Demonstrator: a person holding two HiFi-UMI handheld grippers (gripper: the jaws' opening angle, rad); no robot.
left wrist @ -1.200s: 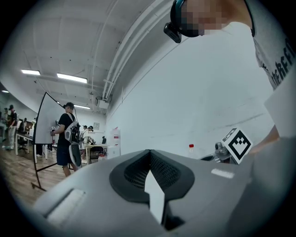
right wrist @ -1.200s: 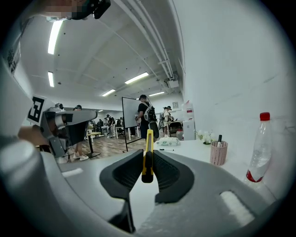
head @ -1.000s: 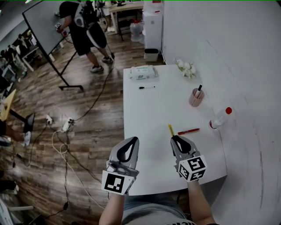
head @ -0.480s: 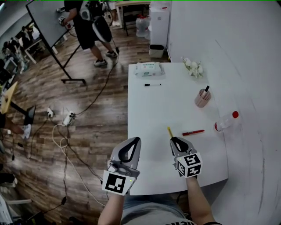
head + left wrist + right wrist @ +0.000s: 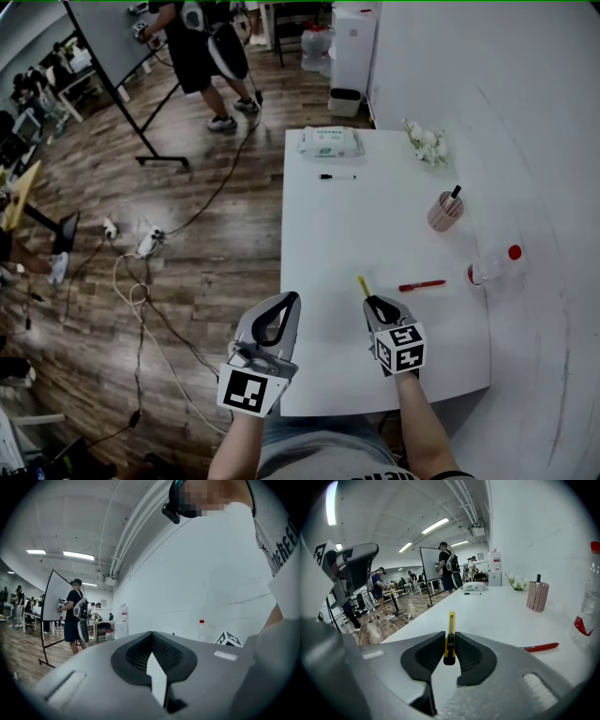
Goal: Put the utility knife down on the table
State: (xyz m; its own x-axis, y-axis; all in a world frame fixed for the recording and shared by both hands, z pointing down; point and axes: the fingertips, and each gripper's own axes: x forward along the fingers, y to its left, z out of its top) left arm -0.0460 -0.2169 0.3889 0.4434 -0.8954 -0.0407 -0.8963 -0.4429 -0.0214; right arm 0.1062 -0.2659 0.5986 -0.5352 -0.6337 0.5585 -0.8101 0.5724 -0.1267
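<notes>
Holding a knife in my right tongs, I have the two pads closed on its flat sides close to the back end, so most of its length pokes forward past the tips. The knife is a slim yellow strip with a dark slider along its middle, seen edge-on from the right gripper view. From the head view it shows as a short yellow bar angled forward and a little left from the right tongs, over the near part of the white tabletop. I cannot tell whether its tip touches the surface, or whether any blade is out. I judge it light and stiff, with smooth plastic sides that could slide in the pads. Gripped so near one end, it may tip nose-down as the hold loosens. A hold nearer the middle, on the broad faces and clear of the front end, would be steadier. My left tongs hover beside the tabletop's left edge, pads together with nothing between them. A red pen lies just right of the knife. A pink cup and a bottle stand farther off.
</notes>
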